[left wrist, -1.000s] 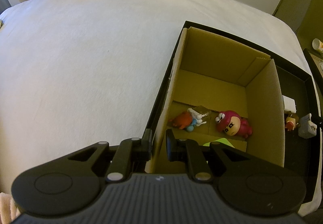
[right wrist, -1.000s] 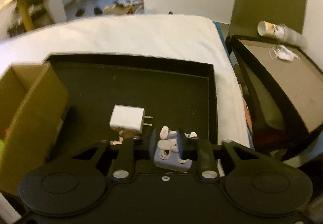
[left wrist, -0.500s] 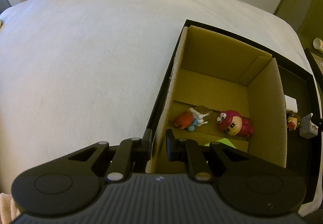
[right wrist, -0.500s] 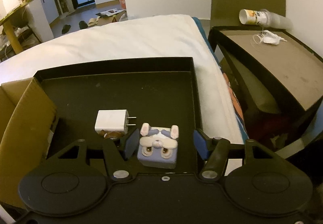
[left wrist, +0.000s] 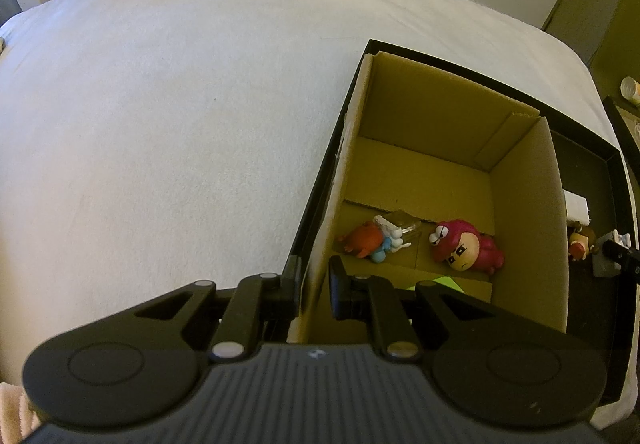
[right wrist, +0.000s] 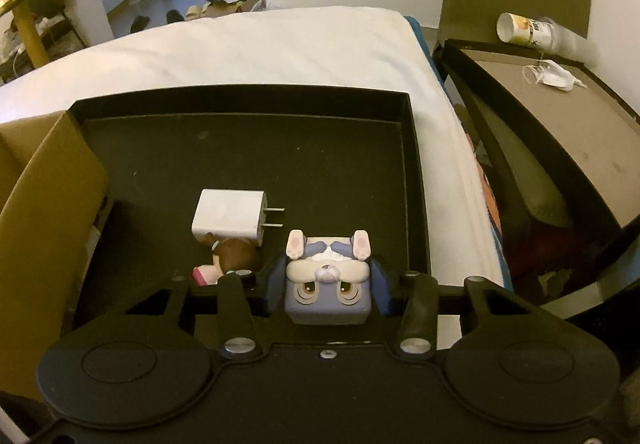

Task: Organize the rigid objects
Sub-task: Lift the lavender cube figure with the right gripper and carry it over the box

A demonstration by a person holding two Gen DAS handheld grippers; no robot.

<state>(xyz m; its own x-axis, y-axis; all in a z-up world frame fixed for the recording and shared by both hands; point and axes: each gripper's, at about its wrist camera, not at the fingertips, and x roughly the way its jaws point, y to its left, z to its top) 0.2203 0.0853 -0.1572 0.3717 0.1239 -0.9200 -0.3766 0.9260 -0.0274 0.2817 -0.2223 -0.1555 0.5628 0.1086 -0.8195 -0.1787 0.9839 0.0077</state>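
The left gripper (left wrist: 314, 284) is clamped; the right gripper's (right wrist: 328, 286) jaws are closing.

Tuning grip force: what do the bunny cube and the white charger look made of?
Bunny cube: hard moulded plastic or vinyl by the look, matte painted face, crisp edges. White charger: smooth rigid plastic shell with two metal prongs. Neither dents visibly.

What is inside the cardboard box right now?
Inside the cardboard box: a pink figurine, an orange and blue figurine with a clear packet behind it, and a green slip. The near wall and the left tool hide the nearest floor.
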